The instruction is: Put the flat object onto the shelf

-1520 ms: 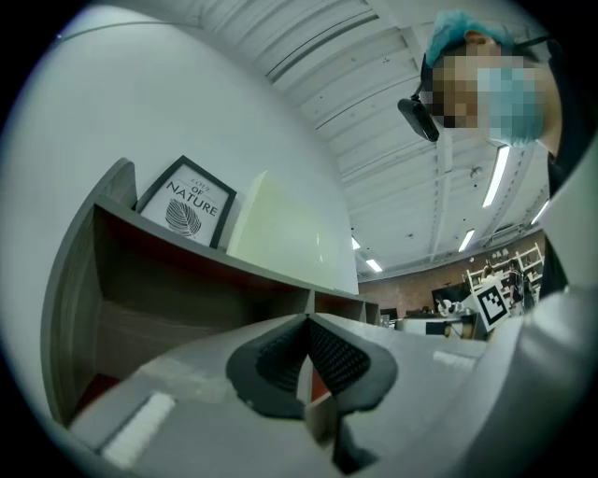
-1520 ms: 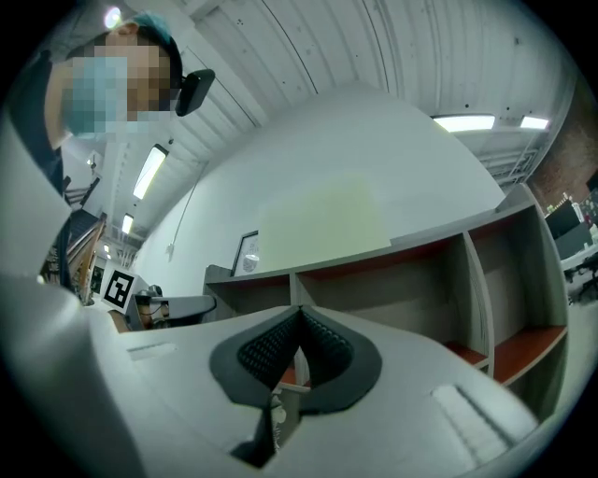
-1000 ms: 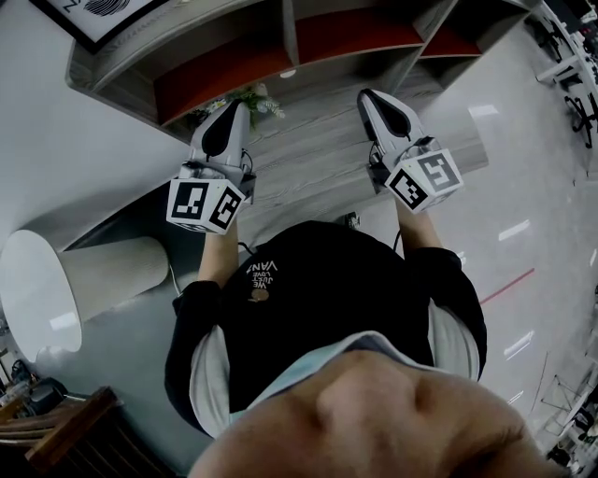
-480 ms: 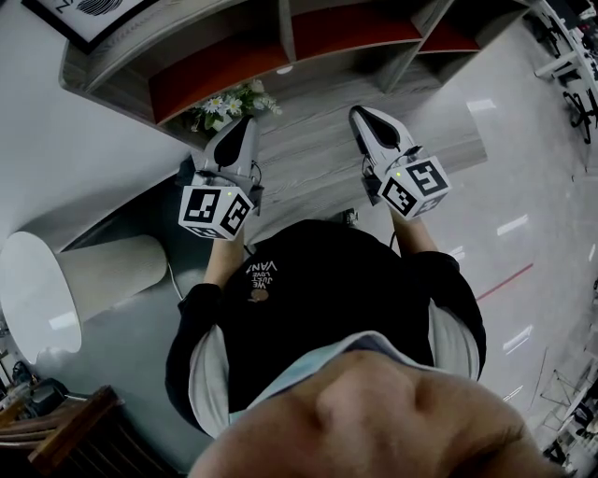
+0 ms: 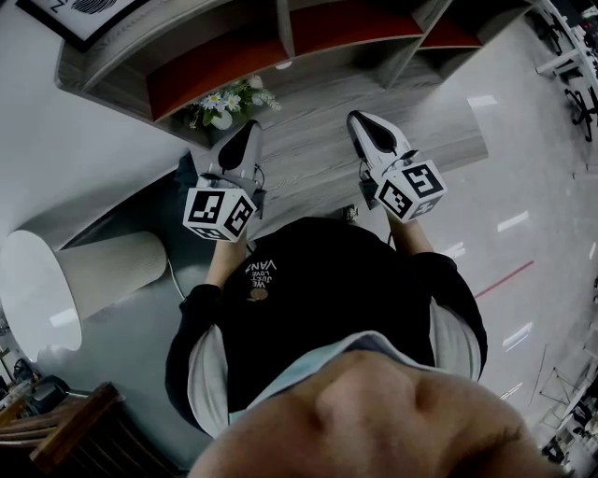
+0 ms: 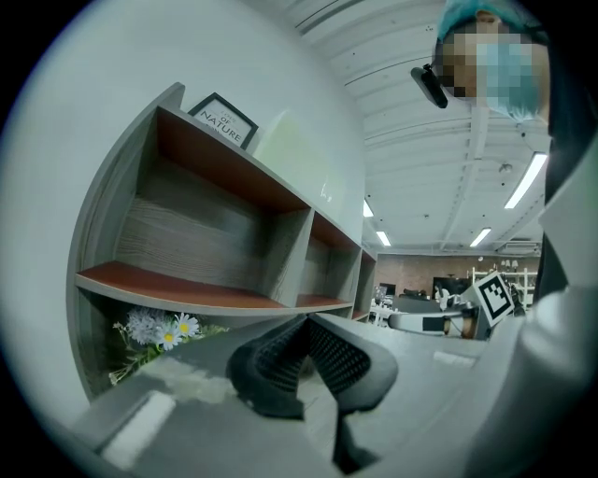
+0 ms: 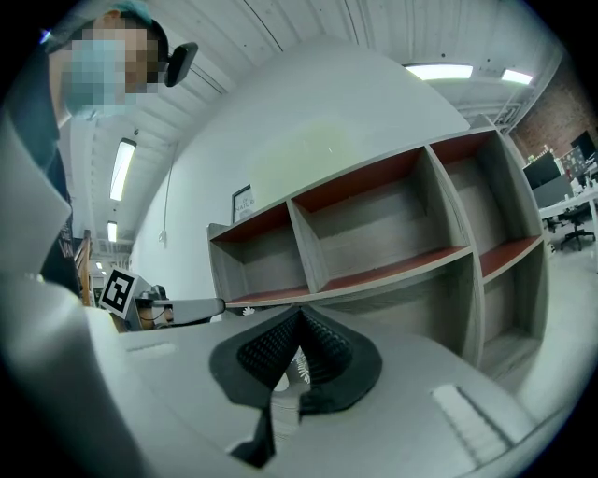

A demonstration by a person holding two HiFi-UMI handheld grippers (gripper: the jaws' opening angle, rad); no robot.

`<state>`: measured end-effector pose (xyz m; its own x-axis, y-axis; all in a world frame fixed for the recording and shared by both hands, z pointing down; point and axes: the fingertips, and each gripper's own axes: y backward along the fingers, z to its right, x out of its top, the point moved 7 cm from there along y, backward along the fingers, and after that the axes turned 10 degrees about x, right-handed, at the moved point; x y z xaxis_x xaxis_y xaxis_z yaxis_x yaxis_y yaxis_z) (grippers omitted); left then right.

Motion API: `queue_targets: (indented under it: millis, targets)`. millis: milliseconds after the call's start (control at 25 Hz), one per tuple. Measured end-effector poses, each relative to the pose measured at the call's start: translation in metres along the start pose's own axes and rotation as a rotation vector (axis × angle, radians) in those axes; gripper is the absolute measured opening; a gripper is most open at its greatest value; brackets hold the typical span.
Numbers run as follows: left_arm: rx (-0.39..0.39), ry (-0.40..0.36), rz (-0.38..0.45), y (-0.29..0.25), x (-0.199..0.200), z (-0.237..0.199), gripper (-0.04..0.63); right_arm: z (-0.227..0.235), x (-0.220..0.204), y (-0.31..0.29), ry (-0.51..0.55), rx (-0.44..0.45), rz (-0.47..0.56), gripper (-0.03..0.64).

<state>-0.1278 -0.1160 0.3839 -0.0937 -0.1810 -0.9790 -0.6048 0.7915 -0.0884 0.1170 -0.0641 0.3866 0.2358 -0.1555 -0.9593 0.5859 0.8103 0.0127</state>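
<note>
1. The left gripper is fully closed: in the left gripper view its black ribbed pads press against each other with nothing between them. It is held level and aims at the shelf.
2. The right gripper is closed in the same way. Its pads meet in the right gripper view and hold nothing, and it too points level at the shelf.
3. Both grippers sit side by side in front of the shelf, well apart from each other. Each shows up in the other's view, the right gripper in one and the left gripper in the other, each with its marker cube.
4. The shelf is a grey unit with red-brown boards and upright dividers, standing against a white wall.
5. A flat framed print stands on the shelf's top board at its left end, leaning on the wall. The left gripper view shows it there too. I cannot tell whether it is the task's flat object.
6. Flowers sit in the shelf's lowest left compartment, just under the red board, close ahead of the left gripper.
7. A white cylinder lies on the floor by the wall, to the left of the shelf and well away from it.
</note>
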Motion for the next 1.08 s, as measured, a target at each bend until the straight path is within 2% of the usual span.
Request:
queue_targets:
  millis: [1080]
  targets:
    - [0.0, 0.011, -0.008, -0.0041, -0.0019, -0.0017, 0.002, 0.0024, 0.005, -0.0035, 0.021, 0.007, -0.003, -0.002]
